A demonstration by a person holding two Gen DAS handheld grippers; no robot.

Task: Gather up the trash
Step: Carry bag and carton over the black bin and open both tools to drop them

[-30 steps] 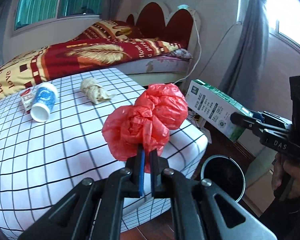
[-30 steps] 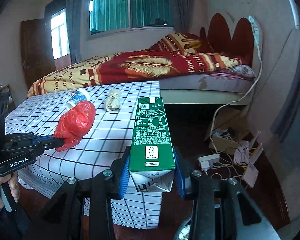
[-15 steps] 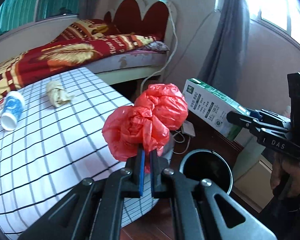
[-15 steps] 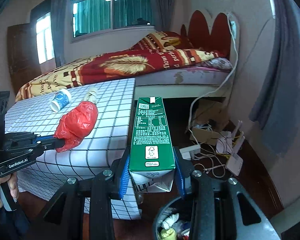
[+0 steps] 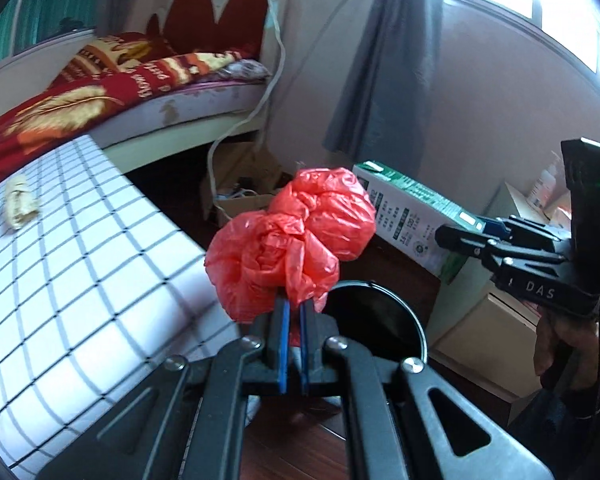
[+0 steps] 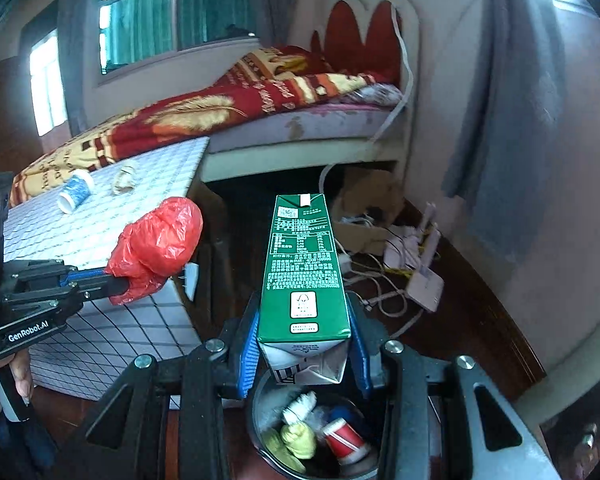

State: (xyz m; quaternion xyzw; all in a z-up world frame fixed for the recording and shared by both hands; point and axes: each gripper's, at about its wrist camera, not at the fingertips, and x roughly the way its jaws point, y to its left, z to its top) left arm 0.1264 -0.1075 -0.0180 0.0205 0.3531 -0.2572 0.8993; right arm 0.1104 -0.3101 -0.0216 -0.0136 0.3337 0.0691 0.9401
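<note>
Bedroom with a quilted bed point(image 6: 260, 116), grid-cloth worktop point(image 5: 80, 260) bearing cup point(image 6: 74, 192) and wrapper point(image 5: 20, 204), left gripper point(image 5: 294, 312) pinching red bag point(image 5: 296, 240), right gripper point(image 6: 304, 344) clamping green carton point(image 6: 304, 272) over bin point(image 6: 260, 416) on dark floor point(image 6: 460, 320).

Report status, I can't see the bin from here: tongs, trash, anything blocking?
Left tongs shut on red bag. Right tongs shut on carton, above the bin. Bin open, part full, nothing blocking.
</note>
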